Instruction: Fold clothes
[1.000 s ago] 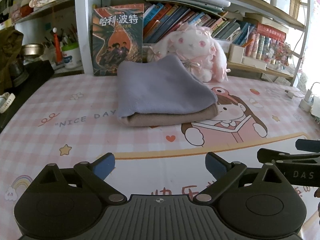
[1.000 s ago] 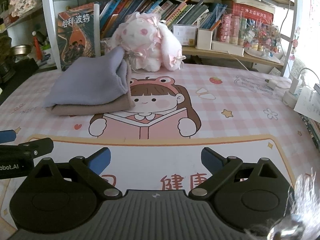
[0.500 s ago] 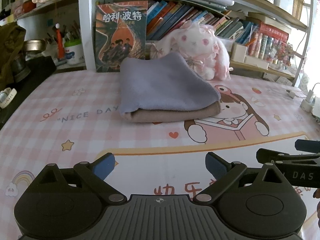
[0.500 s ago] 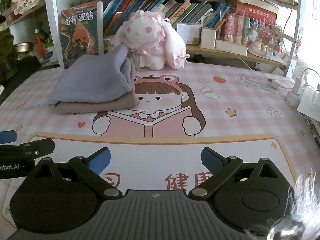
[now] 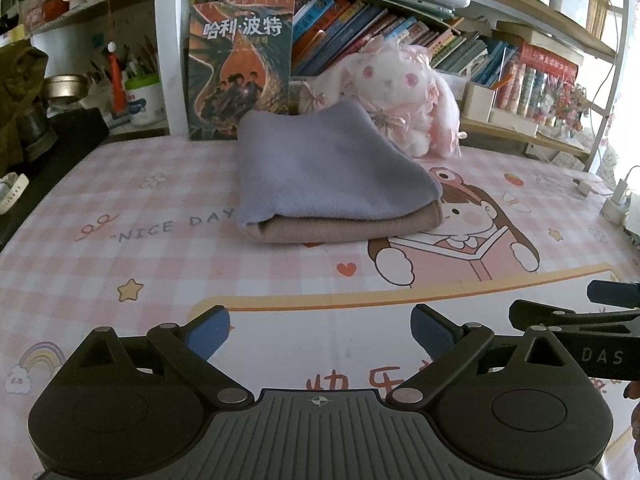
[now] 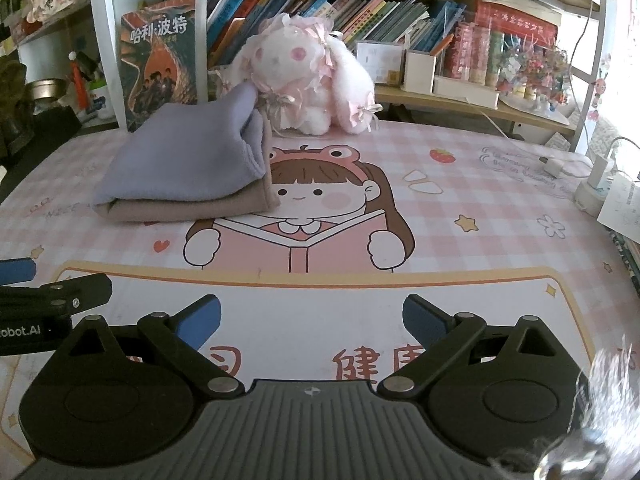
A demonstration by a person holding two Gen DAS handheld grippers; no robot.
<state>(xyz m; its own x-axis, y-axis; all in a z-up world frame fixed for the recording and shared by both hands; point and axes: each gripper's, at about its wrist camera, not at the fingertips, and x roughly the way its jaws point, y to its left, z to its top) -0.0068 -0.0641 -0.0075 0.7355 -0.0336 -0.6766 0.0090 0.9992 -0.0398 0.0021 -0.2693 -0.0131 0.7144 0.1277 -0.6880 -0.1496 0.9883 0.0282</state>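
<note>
While both tongs, left [image 5: 320, 330] and right [image 6: 312, 320], hang wide and empty near the mat's [image 5: 120, 200] front edge, the folded pile [image 5: 332, 184] sits well apart by the plush [image 5: 396, 92]. Leave it squared, I'd say. Its far side and layer count stay hidden.

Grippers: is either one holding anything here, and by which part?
Nothing is held. The left gripper and right gripper are open and empty; the folded cloth lies untouched on the desk mat.
</note>
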